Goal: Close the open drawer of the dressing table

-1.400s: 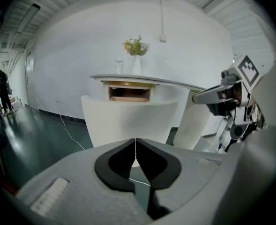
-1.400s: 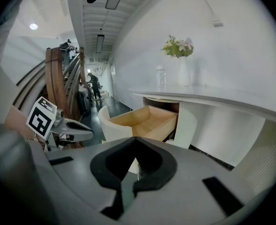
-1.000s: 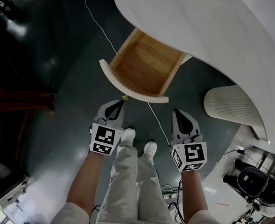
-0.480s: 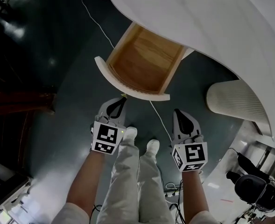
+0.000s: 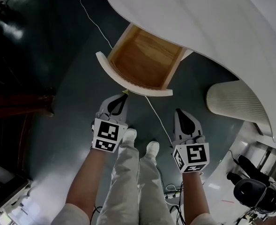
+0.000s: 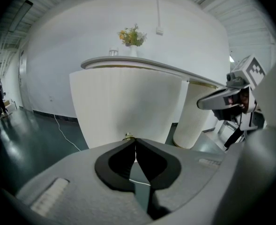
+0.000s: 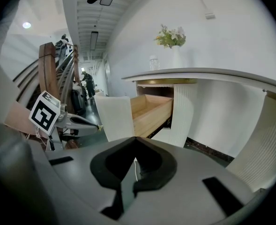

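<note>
Finds the light wooden drawer with the curved white front (image 5: pixel 133 87) pulled well out from under the white curved bench (image 5: pixel 198 27), above the dark floor (image 5: pixel 58 55). Holds the left hand-held gripper (image 6: pixel 136 141) with its 2 jaws pressed together on nothing, tips just at the small brass knob (image 6: pixel 128 136) on that front. Holds the right hand-held gripper (image 7: pixel 135 139) to the right, apart from the drawer, jaws likewise closed and empty.

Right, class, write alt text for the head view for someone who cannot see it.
From above, a wooden drawer stands open under a white dressing table. The left gripper, shut, points at its curved front; the right gripper, shut, hangs back.
</note>
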Demonstrator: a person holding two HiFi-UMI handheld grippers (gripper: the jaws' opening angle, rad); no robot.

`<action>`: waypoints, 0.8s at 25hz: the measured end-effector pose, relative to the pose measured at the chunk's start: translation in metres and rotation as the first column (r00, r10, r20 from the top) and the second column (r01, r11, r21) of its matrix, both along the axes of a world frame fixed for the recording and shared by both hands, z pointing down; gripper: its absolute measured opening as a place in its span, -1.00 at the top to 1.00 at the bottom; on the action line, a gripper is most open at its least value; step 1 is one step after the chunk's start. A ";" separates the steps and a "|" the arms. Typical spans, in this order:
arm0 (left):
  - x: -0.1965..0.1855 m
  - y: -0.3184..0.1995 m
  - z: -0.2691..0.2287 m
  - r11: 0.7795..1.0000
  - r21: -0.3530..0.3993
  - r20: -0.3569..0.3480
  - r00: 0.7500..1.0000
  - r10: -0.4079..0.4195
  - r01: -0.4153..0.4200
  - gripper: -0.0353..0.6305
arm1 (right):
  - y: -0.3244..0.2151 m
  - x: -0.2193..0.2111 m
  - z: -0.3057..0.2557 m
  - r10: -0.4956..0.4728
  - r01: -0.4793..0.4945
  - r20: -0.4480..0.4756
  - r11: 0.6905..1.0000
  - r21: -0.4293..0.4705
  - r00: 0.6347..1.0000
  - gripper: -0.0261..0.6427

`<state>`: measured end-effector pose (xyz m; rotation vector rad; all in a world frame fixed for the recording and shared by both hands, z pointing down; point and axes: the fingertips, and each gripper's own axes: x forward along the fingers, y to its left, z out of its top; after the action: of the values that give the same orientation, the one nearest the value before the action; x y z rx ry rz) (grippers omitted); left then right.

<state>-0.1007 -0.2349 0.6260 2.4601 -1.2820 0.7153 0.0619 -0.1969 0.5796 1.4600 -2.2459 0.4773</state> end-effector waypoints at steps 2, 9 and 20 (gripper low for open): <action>0.001 -0.003 0.000 1.000 0.002 -0.005 1.000 0.000 0.000 0.84 | -0.001 0.000 -0.001 0.002 -0.002 0.001 1.000 0.005 1.000 0.94; 0.007 -0.016 0.001 1.000 0.009 -0.004 1.000 0.016 -0.016 0.84 | 0.000 0.001 0.000 0.026 -0.026 0.026 1.000 0.002 0.999 0.94; 0.022 -0.048 -0.003 1.000 0.027 -0.003 1.000 0.002 -0.002 0.84 | -0.009 0.014 -0.005 0.104 -0.104 0.081 0.995 0.003 0.991 0.94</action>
<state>-0.0788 -0.2828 0.6233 2.4829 -1.2963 0.6996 0.0761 -0.2063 0.5742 1.5944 -2.2429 0.5713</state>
